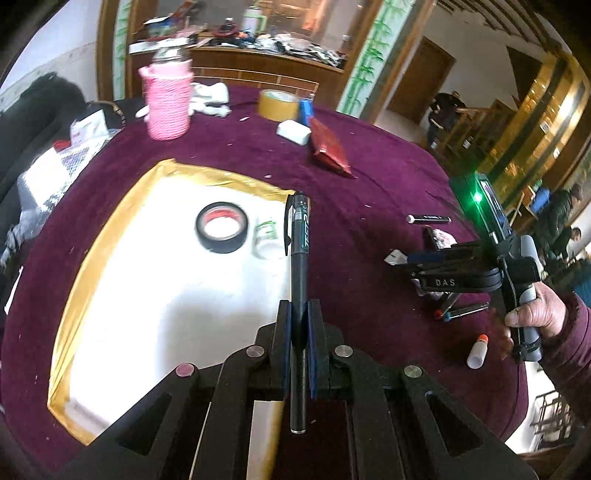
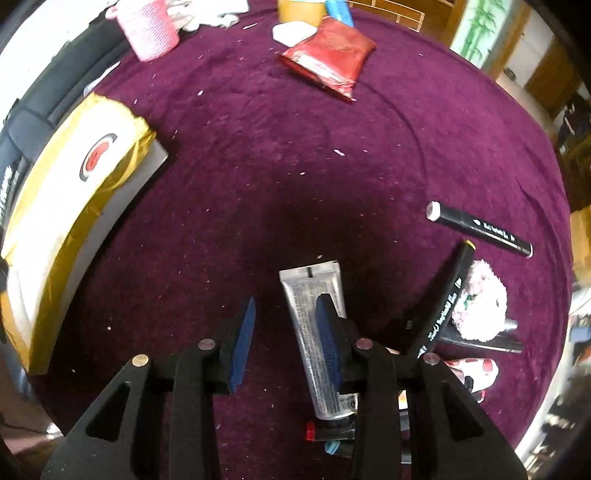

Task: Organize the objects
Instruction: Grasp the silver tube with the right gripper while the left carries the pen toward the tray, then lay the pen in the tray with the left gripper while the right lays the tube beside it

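Note:
My left gripper (image 1: pixel 300 314) is shut on a black pen (image 1: pixel 299 254), which sticks out forward over the right edge of a white, gold-rimmed box (image 1: pixel 110 236). A black tape roll (image 1: pixel 221 227) and a clear tape roll (image 1: pixel 267 240) lie in the box. My right gripper (image 2: pixel 288 299) is open and points down at the purple cloth (image 2: pixel 258 166). A silver tube (image 2: pixel 314 332) lies on the cloth under its right finger, with no pad pressing on it. In the left wrist view the right gripper (image 1: pixel 410 264) hangs over the pile of markers, held by a hand (image 1: pixel 535 314).
Black markers (image 2: pixel 480 229) (image 2: pixel 443 302) and a pink fluffy item (image 2: pixel 480 306) lie to the right. A glue stick (image 1: pixel 478 350) lies near the table edge. A red packet (image 2: pixel 328 59), white block (image 2: pixel 291 33), tan tape roll (image 1: pixel 277 105) and pink knitted cup (image 1: pixel 168 99) stand further back.

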Demonstrator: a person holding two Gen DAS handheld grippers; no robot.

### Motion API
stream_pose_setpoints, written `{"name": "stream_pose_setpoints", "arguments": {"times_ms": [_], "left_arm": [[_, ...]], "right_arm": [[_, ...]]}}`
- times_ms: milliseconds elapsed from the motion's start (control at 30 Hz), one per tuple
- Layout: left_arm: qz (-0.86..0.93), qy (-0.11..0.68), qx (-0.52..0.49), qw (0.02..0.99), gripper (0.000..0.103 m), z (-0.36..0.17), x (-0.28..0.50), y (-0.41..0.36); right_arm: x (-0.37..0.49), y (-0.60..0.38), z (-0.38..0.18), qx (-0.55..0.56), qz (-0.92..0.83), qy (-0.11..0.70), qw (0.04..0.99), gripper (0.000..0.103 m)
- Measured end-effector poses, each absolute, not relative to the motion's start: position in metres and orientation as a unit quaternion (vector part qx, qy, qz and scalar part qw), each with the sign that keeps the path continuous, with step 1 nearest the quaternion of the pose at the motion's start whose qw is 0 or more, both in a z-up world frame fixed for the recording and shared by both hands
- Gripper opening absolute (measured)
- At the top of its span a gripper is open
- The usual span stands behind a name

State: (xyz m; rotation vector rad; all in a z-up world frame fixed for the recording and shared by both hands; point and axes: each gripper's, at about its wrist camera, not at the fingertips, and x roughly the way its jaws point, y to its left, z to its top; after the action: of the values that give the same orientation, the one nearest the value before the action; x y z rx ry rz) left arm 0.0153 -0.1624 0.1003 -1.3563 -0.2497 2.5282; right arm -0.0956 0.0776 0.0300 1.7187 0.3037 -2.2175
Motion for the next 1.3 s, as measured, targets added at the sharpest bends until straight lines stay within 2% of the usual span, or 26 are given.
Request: {"name": "stream_pose_setpoints", "arguments": {"times_ms": [100,267,367,533,667,933,1100,1200,1300], "left_arm": [[0.870,-0.095,-0.467,0.125,0.005,0.098,0.019,-0.174],[0.871,-0.100,-0.465,0.126,0.005,0.098,0.023,-0.189],[0.870,-0.105,-0.464,0.127,0.005,0.097,0.024,-0.198],[0.874,-0.098,-0.458,0.132,0.005,0.102,0.025,-0.212],[0.870,-0.103,-0.462,0.138,0.005,0.099,0.027,-0.223],[0.862,-0.109,-0.474,0.145,0.005,0.090,0.024,-0.237],[0.860,-0.111,-0.476,0.147,0.005,0.087,0.020,-0.245],[0.860,-0.112,-0.474,0.148,0.005,0.087,0.018,-0.250],[0.861,-0.111,-0.474,0.149,0.005,0.088,0.014,-0.257]], "right_arm": [[-0.092,0.071,0.030,0.604,-0.770,0.133,0.157,0.032],[-0.080,0.073,0.027,0.647,-0.731,0.059,0.210,0.032],[-0.070,0.073,0.023,0.640,-0.743,0.074,0.179,0.030],[-0.064,0.102,0.057,0.599,-0.785,-0.017,0.154,0.031],[-0.076,0.124,0.052,0.614,-0.783,-0.011,0.095,0.031],[-0.082,0.102,0.025,0.627,-0.775,0.044,0.059,0.034],[-0.077,0.093,0.026,0.627,-0.775,0.068,0.042,0.029],[-0.067,0.107,0.029,0.625,-0.779,0.009,0.048,0.028],[-0.057,0.127,0.033,0.617,-0.779,-0.086,0.074,0.028]]}}
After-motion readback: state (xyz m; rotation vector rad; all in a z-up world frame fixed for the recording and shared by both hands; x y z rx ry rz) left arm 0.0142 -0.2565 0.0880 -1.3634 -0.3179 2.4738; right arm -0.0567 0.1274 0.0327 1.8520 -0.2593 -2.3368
